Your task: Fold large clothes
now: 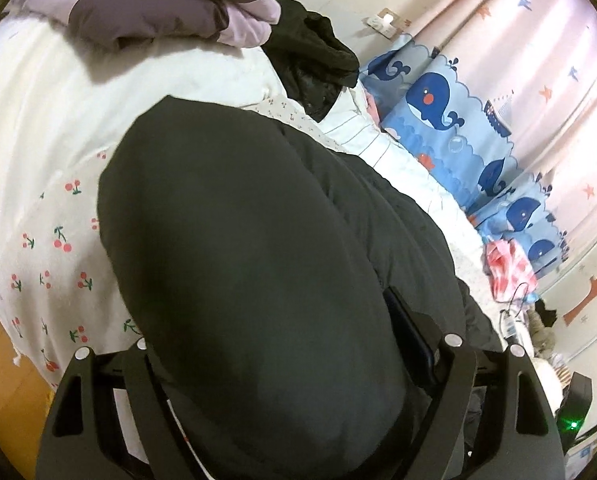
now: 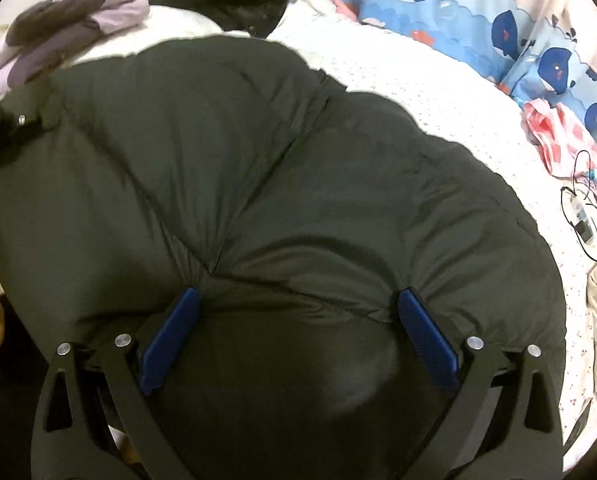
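Dark padded jacket point(image 1: 258, 260) bulging between the wide-set fingers of the left claw point(image 1: 290, 344), over a cherry-print white bed cover point(image 1: 50, 208), with purple folded clothing point(image 1: 158, 12), a black garment point(image 1: 310, 60) and whale-print fabric point(image 1: 438, 120) beyond.

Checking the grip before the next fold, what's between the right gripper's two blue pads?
A puffy bulge of the dark padded jacket fills the gap between the right gripper pads, seen in the right wrist view.
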Tool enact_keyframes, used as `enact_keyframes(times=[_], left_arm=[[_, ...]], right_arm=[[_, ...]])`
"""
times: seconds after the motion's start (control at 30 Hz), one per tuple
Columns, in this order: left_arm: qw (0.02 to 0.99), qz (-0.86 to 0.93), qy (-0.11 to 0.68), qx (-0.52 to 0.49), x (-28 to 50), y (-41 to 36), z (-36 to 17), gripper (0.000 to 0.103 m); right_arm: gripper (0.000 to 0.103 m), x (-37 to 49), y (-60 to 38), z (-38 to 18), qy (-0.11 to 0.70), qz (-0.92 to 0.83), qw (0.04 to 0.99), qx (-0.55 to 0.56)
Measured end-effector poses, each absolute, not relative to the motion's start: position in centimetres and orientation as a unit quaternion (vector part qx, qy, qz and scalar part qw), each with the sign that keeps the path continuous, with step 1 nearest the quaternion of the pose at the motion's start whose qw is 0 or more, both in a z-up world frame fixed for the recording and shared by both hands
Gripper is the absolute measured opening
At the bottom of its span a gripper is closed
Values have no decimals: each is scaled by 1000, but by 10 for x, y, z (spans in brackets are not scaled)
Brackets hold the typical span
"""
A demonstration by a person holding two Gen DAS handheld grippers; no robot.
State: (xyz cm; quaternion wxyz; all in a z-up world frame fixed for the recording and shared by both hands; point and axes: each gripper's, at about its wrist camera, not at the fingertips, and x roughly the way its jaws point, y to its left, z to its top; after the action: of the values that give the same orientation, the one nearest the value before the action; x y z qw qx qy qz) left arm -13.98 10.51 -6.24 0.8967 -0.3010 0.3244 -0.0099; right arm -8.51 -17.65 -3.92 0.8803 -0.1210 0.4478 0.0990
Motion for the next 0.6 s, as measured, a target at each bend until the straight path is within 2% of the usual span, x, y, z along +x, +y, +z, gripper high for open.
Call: enact_keyframes(times=[0.2,0.6], left_arm=[[874,-24,339,-347,-137,119,-73,85],[845,-56,353,-398,-140,132,-84,87]], right_arm=[[96,-94,-177,-46,430,92,893,-101],[96,-100,-160,-47,413,57,893,-169]])
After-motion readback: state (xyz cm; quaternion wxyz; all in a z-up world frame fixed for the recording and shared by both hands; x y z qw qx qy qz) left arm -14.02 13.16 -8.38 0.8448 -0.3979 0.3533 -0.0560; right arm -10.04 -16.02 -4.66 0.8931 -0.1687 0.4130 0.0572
